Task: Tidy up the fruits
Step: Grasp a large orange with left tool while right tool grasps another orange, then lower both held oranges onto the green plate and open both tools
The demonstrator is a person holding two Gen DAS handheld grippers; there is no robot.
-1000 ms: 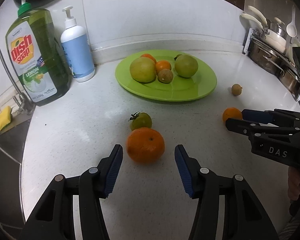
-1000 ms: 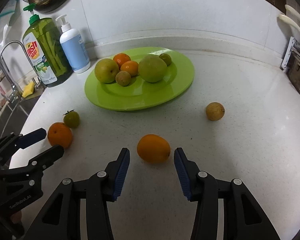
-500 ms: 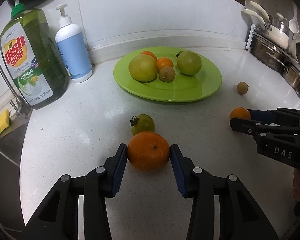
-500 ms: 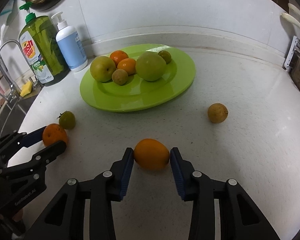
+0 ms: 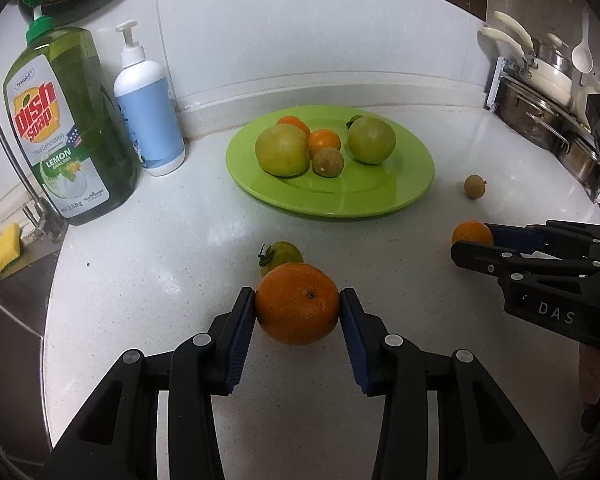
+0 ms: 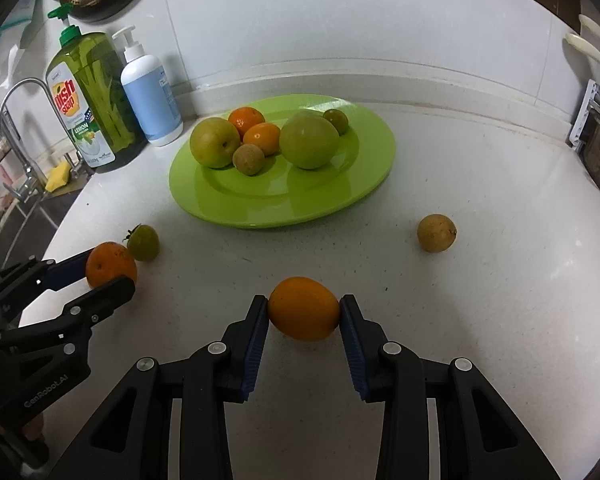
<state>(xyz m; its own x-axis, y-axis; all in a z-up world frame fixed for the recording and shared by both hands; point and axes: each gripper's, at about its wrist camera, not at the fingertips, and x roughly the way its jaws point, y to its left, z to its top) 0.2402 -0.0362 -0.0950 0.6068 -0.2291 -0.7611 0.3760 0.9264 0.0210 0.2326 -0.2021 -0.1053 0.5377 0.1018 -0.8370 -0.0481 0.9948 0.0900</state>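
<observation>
My left gripper (image 5: 298, 308) is shut on a large orange (image 5: 297, 303) that rests on the white counter; its blue pads (image 5: 246, 320) press both sides. A small green tomato (image 5: 282, 253) sits just behind that orange. My right gripper (image 6: 303, 312) is shut on a smaller orange (image 6: 303, 308), also on the counter. A green plate (image 6: 260, 204) near the back wall holds several fruits: two green apples, two small oranges, a brown round fruit and a small green one. A brown round fruit (image 6: 436, 233) lies loose to the right of the plate.
A green dish soap bottle (image 5: 66, 128) and a white-and-blue pump bottle (image 5: 148, 108) stand at the back left. A sink with a tap (image 6: 16, 128) and a yellow sponge (image 5: 6, 246) lies left. Pots (image 5: 540, 92) stand at the far right.
Both grippers closed from wide apart onto their oranges: the left on the large orange, the right on the smaller one. Both hands stayed in place.
</observation>
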